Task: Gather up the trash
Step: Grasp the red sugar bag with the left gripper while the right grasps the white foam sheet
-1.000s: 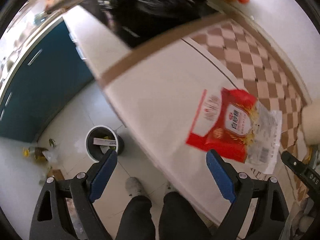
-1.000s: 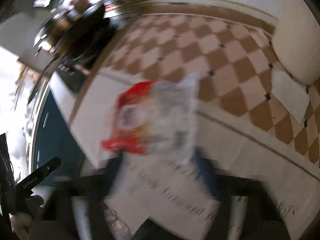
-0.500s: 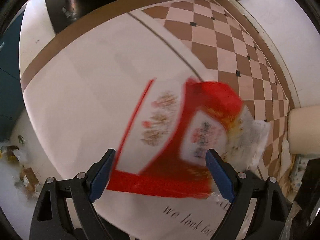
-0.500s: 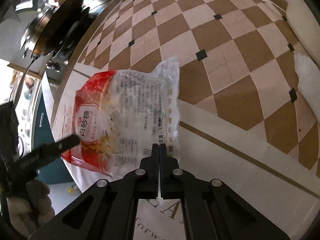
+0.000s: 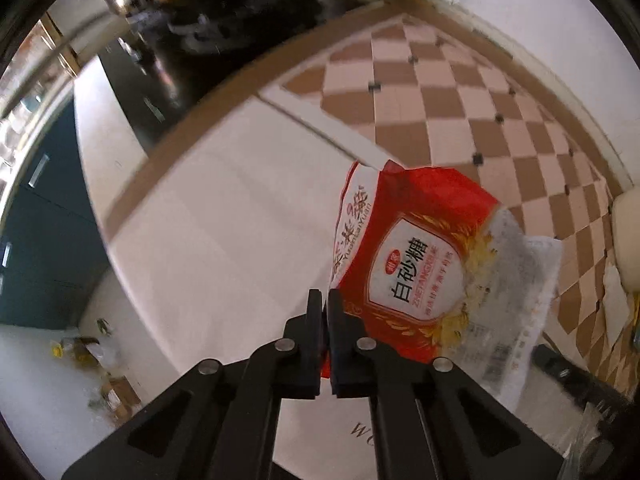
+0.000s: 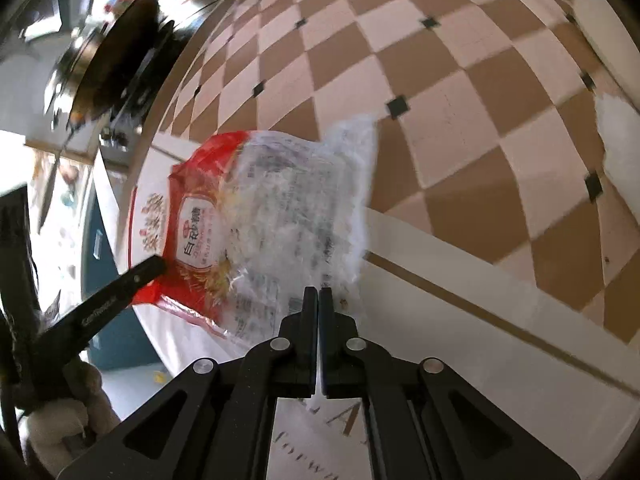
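A red, white and clear sugar bag (image 5: 424,272) lies on the tablecloth, lifted a little at its near edges. My left gripper (image 5: 325,300) is shut on the bag's red near-left corner. My right gripper (image 6: 318,300) is shut on the bag's clear near edge; the bag shows in the right wrist view (image 6: 272,220). The left gripper's finger (image 6: 120,292) shows as a black bar at the bag's red corner in the right wrist view.
The table has a white and brown checkered cloth (image 5: 440,92). A black stove with a pan (image 6: 112,64) stands at the far left end. A white paper roll (image 5: 628,240) is at the right. The floor (image 5: 80,356) with scattered litter lies below the table edge.
The left gripper was open around the bag's near edge and has shut on its red corner. The right gripper stays shut on the clear edge. The view has pulled back slightly.
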`<state>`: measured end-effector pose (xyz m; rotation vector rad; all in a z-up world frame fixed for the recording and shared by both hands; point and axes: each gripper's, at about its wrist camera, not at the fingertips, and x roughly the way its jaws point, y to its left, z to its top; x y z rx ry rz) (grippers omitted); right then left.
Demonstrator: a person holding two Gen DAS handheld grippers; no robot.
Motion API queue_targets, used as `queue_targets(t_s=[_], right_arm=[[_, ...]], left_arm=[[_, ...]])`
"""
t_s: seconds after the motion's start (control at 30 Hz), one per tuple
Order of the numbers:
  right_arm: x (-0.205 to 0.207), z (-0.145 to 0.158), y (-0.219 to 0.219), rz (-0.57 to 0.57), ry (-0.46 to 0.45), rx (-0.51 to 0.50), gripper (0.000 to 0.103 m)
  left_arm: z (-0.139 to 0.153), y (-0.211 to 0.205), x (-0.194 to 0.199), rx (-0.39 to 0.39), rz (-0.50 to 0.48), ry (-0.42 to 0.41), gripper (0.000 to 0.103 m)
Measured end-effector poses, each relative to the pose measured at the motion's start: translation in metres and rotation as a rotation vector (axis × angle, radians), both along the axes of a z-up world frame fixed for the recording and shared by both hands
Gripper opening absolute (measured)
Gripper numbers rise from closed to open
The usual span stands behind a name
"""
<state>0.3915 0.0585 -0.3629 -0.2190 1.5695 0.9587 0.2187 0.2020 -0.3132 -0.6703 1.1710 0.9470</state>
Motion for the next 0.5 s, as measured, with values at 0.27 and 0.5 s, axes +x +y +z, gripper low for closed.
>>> queue_targets(t_s=[0.27,0.5], right_arm=[[0.068,0.063,-0.082,-0.318,-0.329,-0.031,0.074],[0.132,0.025,-0.105,-0.500,-0.345,-0.144,0.074]], left_arm=[[0.038,-0.010,0.007,0.192,0.048,0.026,0.000],[0.030,-0.012,0.027,0.197,0.020,0.059,0.000]])
